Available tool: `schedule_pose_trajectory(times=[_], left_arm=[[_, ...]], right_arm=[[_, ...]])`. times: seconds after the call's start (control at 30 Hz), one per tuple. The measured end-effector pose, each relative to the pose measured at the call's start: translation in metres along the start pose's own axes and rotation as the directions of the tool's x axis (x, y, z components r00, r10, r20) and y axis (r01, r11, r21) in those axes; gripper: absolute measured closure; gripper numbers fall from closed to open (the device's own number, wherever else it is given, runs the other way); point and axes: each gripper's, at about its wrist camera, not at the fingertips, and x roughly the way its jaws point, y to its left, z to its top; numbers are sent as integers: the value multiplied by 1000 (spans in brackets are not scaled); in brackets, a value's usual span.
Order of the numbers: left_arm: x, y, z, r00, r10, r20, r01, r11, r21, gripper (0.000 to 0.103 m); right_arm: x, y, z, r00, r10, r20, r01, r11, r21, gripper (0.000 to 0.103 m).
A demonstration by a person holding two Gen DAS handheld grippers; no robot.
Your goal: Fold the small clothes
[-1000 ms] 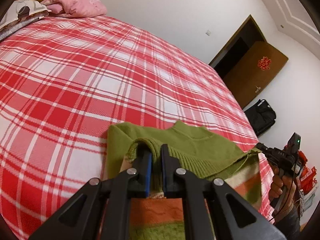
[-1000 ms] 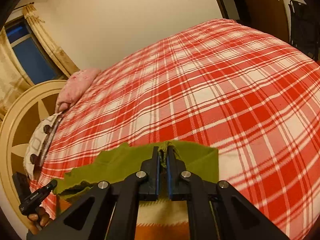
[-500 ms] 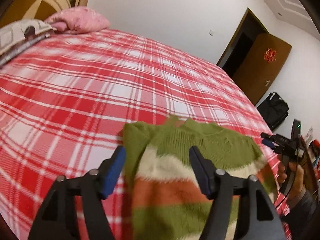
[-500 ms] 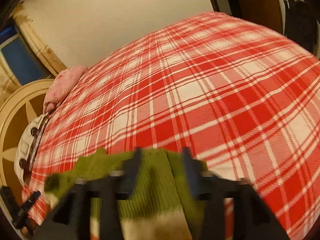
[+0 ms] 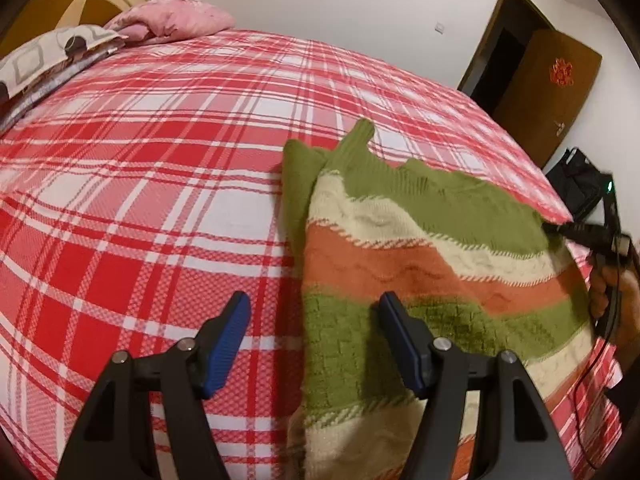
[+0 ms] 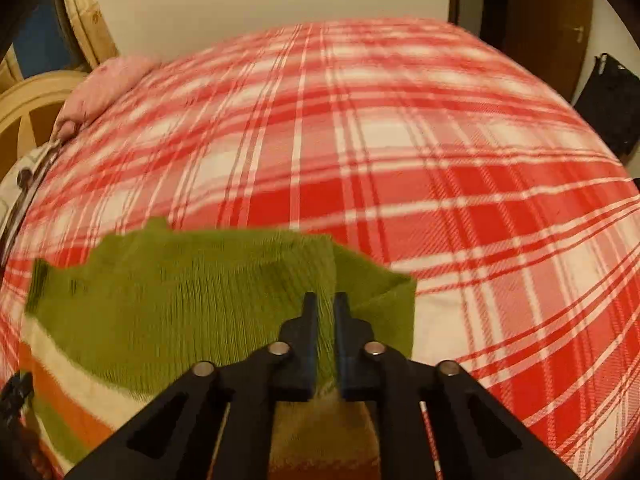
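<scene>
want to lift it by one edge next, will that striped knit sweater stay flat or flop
The sweater will probably flop: it is soft knit, already folded over at its green sleeve edge. It likely drapes from wherever it is pinched. The fuzzy yarn looks grippy against the plaid bedspread, so dragging may bunch it.

A small knitted sweater lies flat on the bed, banded in olive green, cream and orange, with a ribbed green top part. In the left wrist view it spreads from centre toward four o'clock, and one green sleeve lies folded along its edge at ten o'clock.
</scene>
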Motion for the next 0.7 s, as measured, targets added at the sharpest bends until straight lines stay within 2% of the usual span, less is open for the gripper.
schedule_pose_trajectory(times=[0.1, 0.13, 0.27, 0.3, 0.37, 0.4, 0.43, 0.5, 0.57, 0.7], left_arm=[[3, -2, -1, 1000, 13, -6, -13, 1000, 16, 31], [2, -2, -3, 1000, 17, -2, -17, 1000, 19, 31], [1, -4, -8, 1000, 25, 7, -26, 999, 33, 28], [0, -3, -9, 1000, 25, 9, -25, 999, 31, 28], [1, -4, -8, 1000, 28, 6, -28, 999, 34, 27], [1, -5, -8, 1000, 29, 5, -30, 999, 36, 26], [1, -5, -9, 1000, 30, 6, -30, 999, 36, 26], [1, -5, -9, 1000, 27, 6, -27, 999, 35, 25], [1, -4, -9, 1000, 26, 7, -26, 999, 34, 25], [1, -4, -9, 999, 31, 6, -31, 999, 39, 25]], right_arm=[[11, -11, 3, 999, -47, -28, 48, 998, 43, 101], [14, -14, 3, 998, -39, -39, 41, 998, 45, 101], [3, -16, -6, 998, 57, -31, -55, 996, 65, 101], [-7, -20, -9, 994, 103, -21, -101, 991, 85, 100], [-23, -22, -17, 991, 135, -3, -134, 986, 96, 85], [-31, -22, -22, 989, 150, -4, -149, 985, 91, 57], [-40, -22, -29, 986, 165, 3, -164, 982, 90, 41], [-56, -17, -45, 983, 182, 31, -183, 981, 58, 41], [-67, -6, -61, 987, 163, 13, -163, 987, -8, 41], [-64, 0, -93, 996, 73, -54, -77, 995, -65, 41]])
